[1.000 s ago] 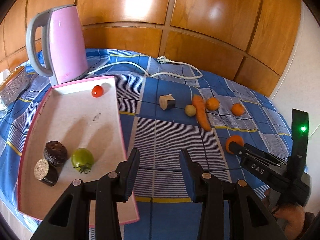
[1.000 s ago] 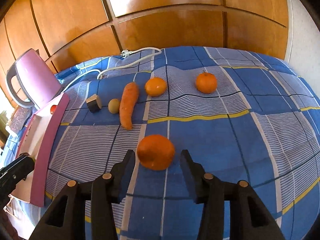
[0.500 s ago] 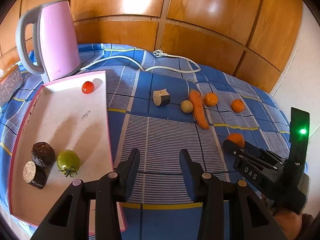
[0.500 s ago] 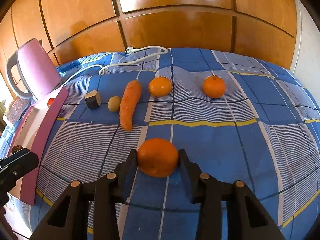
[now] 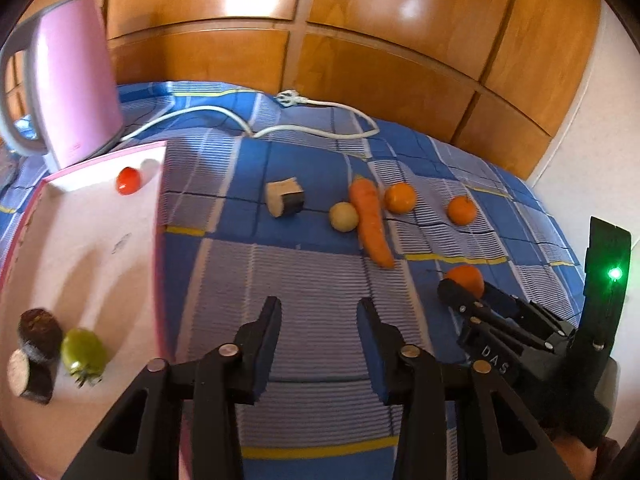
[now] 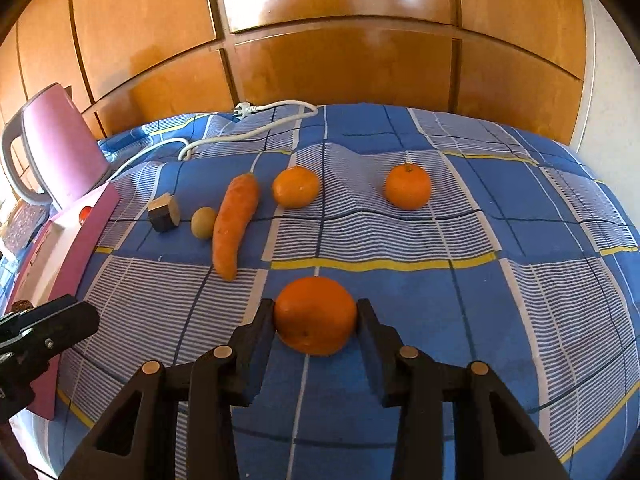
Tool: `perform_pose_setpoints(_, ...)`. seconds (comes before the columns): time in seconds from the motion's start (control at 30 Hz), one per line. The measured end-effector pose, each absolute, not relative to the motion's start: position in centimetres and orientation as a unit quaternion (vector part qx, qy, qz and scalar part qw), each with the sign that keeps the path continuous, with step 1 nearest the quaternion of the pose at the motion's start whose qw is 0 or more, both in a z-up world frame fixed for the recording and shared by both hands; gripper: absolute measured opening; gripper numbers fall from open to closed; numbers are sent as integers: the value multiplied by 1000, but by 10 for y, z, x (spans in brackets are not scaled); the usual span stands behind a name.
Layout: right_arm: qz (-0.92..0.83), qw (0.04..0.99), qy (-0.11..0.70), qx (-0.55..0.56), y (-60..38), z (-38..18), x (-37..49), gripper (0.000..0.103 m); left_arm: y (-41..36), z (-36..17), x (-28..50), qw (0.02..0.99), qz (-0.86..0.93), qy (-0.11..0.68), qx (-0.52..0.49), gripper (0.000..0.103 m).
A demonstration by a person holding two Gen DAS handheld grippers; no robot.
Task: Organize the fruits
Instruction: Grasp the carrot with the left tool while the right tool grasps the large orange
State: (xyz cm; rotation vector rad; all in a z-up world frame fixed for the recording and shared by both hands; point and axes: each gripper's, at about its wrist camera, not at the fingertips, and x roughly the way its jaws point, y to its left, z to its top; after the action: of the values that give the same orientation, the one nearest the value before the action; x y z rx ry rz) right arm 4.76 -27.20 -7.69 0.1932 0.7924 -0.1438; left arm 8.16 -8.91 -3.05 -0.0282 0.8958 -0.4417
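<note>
A: What do the right tongs [image 6: 315, 312] have?

B: A round orange mandarin [image 6: 315, 315], pinched between both black fingers, which press its two sides. It sits low over the blue checked cloth [image 6: 480, 300] covering the worktop; I cannot tell whether it touches the cloth.

A: And the left tongs [image 5: 318, 312]?

B: Spread wide with nothing between them, hovering over the striped cloth just beside the pink-rimmed white rectangular tray [image 5: 158, 208].

A: What lies in the tray?

B: A small red tomato [image 5: 128, 180] at the far end; at the near end a green tomato [image 5: 84, 354] just beside two dark cylindrical pieces [image 5: 35, 350].

A: What is on the cloth?

B: A long orange carrot [image 6: 234, 224], with a small yellowish round fruit [image 6: 203, 222] touching or almost touching it, and a dark-skinned cut chunk [image 6: 164, 213] near that. Two more mandarins: one [image 6: 296, 186] near the carrot's thick end, another [image 6: 408, 187] well apart to the right.

A: Behind them?

B: A pink electric kettle [image 5: 76, 84] with a grey handle stands beside the tray's far end, its white cord [image 6: 256, 130] trailing over the cloth before wooden panels.
</note>
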Motion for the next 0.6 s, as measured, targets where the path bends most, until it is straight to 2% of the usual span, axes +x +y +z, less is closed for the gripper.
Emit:
perform_pose_setpoints(0.43,-68,917,381,100,-284,-71,72,40,-128,-40,108,865,-241,439,-10,21)
perform_pose_setpoints(0.6,-70,917,380,99,-292,-70,85,40,-138,-39,124,862,-248,441,-20,20)
